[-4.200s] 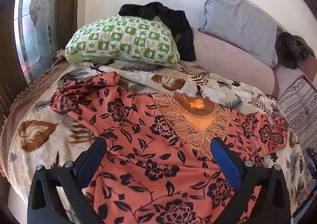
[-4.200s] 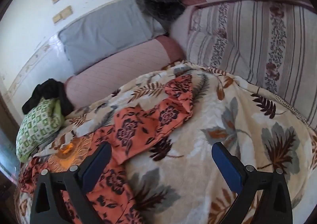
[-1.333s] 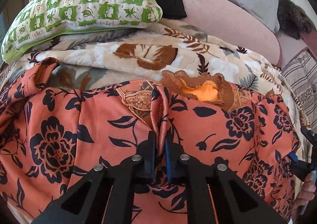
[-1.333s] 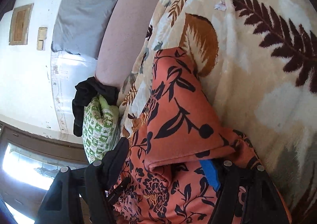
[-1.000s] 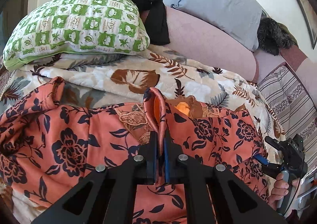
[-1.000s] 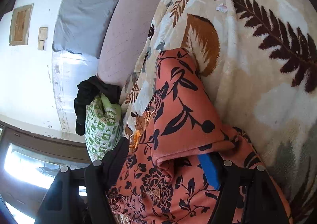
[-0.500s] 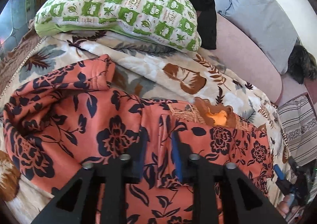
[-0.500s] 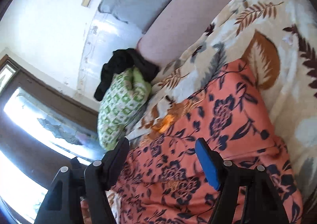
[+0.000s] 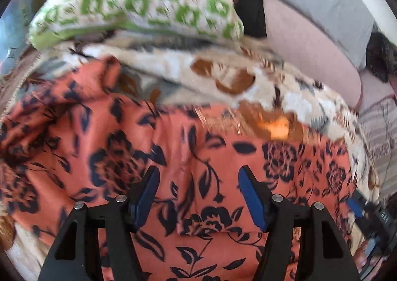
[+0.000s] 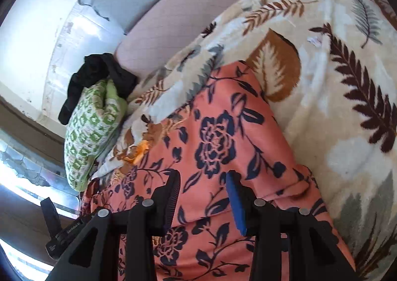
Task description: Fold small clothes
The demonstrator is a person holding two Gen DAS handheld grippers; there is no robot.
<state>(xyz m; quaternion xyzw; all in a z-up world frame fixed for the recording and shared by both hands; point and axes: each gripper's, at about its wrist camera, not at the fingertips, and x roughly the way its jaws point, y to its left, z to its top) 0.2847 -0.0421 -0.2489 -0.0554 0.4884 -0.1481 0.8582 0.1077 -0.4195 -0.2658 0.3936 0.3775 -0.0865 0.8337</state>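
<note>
The floral orange garment (image 9: 188, 157) lies spread on the leaf-print blanket (image 10: 322, 107) below a green checked pillow (image 9: 148, 0). The left tool (image 9: 196, 186) is opening above it, the right tool (image 10: 203, 186) closing; neither grips cloth.

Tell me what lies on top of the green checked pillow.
A black garment is draped over the far end of the green checked pillow, trailing down toward the pink bolster. Whatever the garment covers cannot be seen.

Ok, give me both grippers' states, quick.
Left gripper: opening, nothing gripped, above the floral garment.
Right gripper: closing, garment below, not pinched yet.
</note>
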